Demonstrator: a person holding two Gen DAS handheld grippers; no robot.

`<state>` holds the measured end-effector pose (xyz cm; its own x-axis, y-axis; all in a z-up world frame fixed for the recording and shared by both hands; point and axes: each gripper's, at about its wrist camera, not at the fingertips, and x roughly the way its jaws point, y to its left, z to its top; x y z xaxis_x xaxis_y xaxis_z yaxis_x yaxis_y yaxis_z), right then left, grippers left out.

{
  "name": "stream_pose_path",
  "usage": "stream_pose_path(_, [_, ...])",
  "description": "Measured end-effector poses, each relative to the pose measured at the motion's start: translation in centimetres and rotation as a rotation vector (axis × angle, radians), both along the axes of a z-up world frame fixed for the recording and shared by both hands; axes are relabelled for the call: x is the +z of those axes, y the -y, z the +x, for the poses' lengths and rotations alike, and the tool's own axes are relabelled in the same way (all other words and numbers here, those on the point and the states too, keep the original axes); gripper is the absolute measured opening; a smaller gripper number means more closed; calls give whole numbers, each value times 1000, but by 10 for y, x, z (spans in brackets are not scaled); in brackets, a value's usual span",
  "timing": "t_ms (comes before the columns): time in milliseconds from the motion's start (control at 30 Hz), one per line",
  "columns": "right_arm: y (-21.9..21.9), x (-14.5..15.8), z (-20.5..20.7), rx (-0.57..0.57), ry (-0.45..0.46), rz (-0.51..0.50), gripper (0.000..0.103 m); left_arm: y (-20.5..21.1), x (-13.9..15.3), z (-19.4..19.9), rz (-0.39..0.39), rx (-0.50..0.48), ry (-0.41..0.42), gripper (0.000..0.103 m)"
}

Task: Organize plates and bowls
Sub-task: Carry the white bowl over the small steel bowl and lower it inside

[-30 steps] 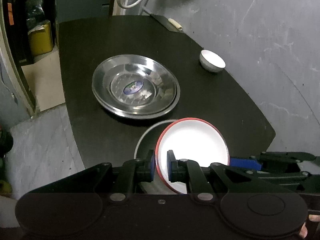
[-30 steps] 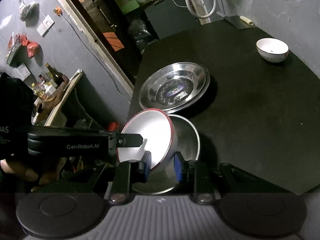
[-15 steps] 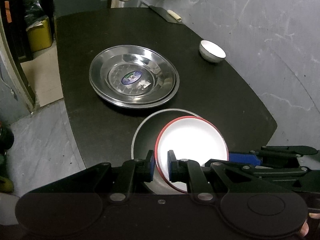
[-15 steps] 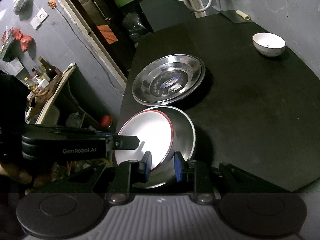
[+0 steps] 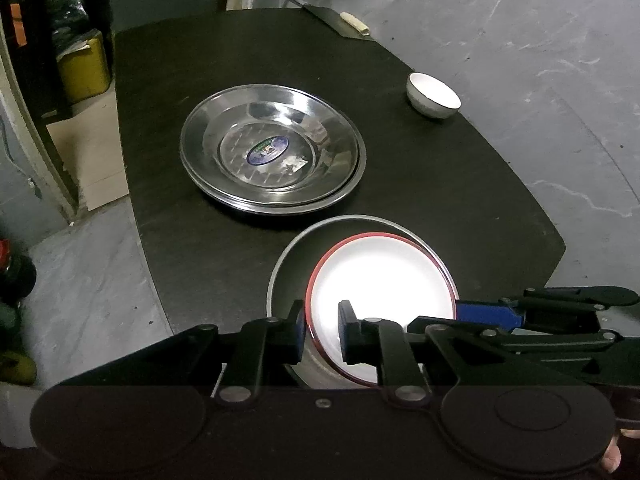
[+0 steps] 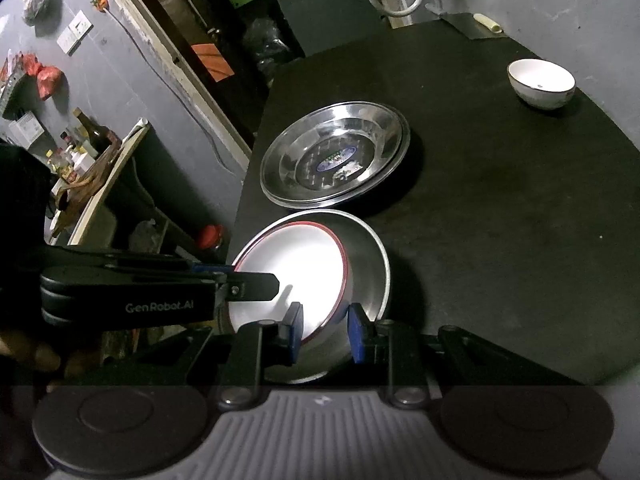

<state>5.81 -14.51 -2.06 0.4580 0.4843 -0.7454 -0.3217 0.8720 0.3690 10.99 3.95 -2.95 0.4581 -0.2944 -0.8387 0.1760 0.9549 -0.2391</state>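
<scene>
Both views are dimly lit, with the room left in shadow. A hard light from above is blown out on the red-rimmed white plate, where surface detail is lost to glare. Specular reflections are recorded on the stacked steel plates. The black table is rendered nearly featureless. Strong fisheye bending and dark corner vignetting are noted at the edges. The near gripper bodies are underexposed. Focus is acceptable throughout; slight noise is seen.
</scene>
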Motion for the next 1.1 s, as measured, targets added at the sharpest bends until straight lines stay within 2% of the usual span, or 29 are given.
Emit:
stream_pose_path(800, [2,-4,9,27,-28,-7,30,5,-5,8,11,24,-37,21])
stream_pose_path(933, [2,-3,10,28,-23,-13,30,5,-5,9,4,23,-43,26])
stream_pose_path(1100, [3,-2,12,35,-18,-22,31,4,-5,11,1,20,-53,27])
